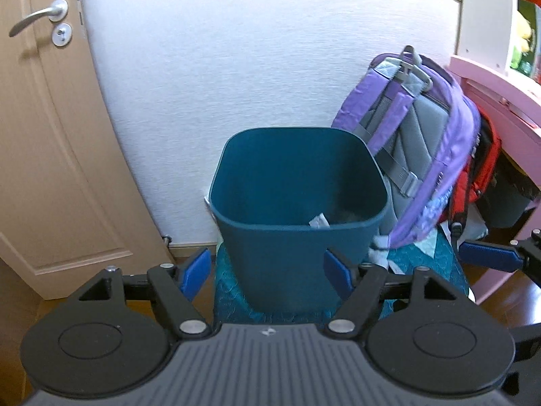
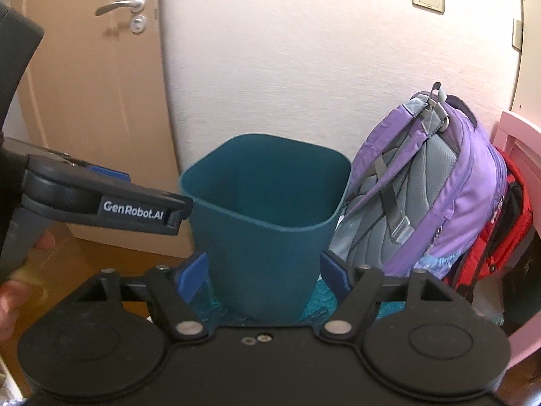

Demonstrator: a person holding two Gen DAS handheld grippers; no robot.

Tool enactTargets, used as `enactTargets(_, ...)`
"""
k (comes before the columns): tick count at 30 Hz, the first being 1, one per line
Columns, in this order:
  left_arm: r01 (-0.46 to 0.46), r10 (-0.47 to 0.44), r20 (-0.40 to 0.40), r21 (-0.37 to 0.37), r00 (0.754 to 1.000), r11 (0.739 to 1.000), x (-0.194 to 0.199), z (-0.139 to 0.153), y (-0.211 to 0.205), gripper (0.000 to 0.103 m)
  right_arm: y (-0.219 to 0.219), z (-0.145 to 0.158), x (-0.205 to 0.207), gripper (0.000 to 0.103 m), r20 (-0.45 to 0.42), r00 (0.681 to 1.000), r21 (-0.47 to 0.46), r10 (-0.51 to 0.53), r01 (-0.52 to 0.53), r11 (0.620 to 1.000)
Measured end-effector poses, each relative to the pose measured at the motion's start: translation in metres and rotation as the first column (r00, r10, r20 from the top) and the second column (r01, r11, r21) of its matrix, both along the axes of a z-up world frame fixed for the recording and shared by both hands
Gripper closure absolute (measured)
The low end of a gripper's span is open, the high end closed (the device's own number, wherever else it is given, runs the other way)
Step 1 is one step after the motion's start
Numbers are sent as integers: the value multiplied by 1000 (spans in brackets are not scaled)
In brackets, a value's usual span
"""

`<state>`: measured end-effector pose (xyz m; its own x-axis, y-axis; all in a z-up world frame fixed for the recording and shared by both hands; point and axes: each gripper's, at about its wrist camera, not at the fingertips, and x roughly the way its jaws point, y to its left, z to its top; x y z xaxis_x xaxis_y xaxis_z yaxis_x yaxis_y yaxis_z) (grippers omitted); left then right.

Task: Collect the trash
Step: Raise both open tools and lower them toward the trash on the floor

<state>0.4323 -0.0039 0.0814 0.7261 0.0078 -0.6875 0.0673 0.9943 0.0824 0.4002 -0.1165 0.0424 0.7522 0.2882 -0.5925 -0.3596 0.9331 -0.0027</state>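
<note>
A teal trash bin [image 1: 297,203] stands on a teal patterned cloth [image 1: 233,291] against the white wall; it also shows in the right wrist view [image 2: 263,223]. A crumpled white paper scrap [image 1: 319,220] lies inside it near the front rim. My left gripper [image 1: 267,267] is open and empty, its blue fingers in front of the bin on either side. My right gripper [image 2: 263,272] is open and empty in front of the bin too. The left gripper's body [image 2: 101,203] appears at the left of the right wrist view, and a right gripper finger [image 1: 490,255] at the right of the left wrist view.
A purple and grey backpack [image 1: 416,155] leans against the bin's right side, with a red bag [image 1: 480,169] behind it. A pink desk [image 1: 500,101] stands at the right. A wooden door [image 1: 50,135] is at the left. White scraps [image 1: 378,248] lie beside the bin's base.
</note>
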Motion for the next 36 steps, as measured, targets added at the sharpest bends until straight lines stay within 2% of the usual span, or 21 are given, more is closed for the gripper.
enactTargets(3,12,-12,-2,-3,1000,1000,-24,1,0,24,-1,1,-22,25,-4,1000,17,14,-14,1000)
enactTargets(8,25,-25,-4,-6,1000,1000,-60,-3,1,24,0,-4,-55,19,-10,999,18,33,-33,999)
enactTargets(16,46,-46,-25,-10,999,999,-106,-23,3,23,-5,-24,-91,15,-39,999,48,34,-32,998)
enactTargets(20,51,-52,-53,-25,997,998,-122,-40,8,21,-8,-41,-103,8,-59,998,66,31,-27,997)
enactTargets(25,52,-54,-88,-19,995,998,-133,-68,13,21,-6,-70,-115,4,-92,995,75,31,-25,997)
enactTargets(28,48,-52,-120,-40,991,998,-136,-89,19,21,-6,-91,-118,0,-113,993,79,23,-14,997)
enactTargets(32,32,-37,-170,-32,985,999,-134,-122,28,21,-5,-124,-118,0,-160,987,88,8,6,996)
enactTargets(36,19,-34,-242,-64,970,998,-126,-158,37,21,-3,-157,-114,0,-202,979,82,-6,23,996)
